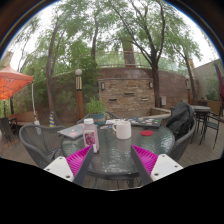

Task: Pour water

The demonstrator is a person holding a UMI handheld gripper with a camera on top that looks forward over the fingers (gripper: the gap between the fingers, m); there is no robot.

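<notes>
White cup (123, 129) sits upright on the round glass table (112, 162), and just beside it, to its left, stands a clear bottle (90, 133) with a pinkish label and a white cap; the two look close but apart, no contact that you can confirm. Both are beyond your fingertips, roughly centred ahead of the gripper (113, 160), nearer the table's far side. Your gripper is spread wide with nothing between the pink pads (79, 160), so nothing is grasped. Judging from that, the pour has not begun: bottle is on the table, cap looks on, cup contents can't be seen from this angle. Left to do, by my read: reach in, close on the bottle, deal with the cap if it's sealed, lift, tilt over the cup, set down. Around the table you have metal mesh chairs (42, 146), a dark bag or jacket (181, 121) on the chair to the right, and something flat and dark (146, 123) on the table past the cup, can't tell what. Farther out: a brick wall (128, 92), an orange-red umbrella (13, 81) off to the left, trees (100, 35) overhead.
</notes>
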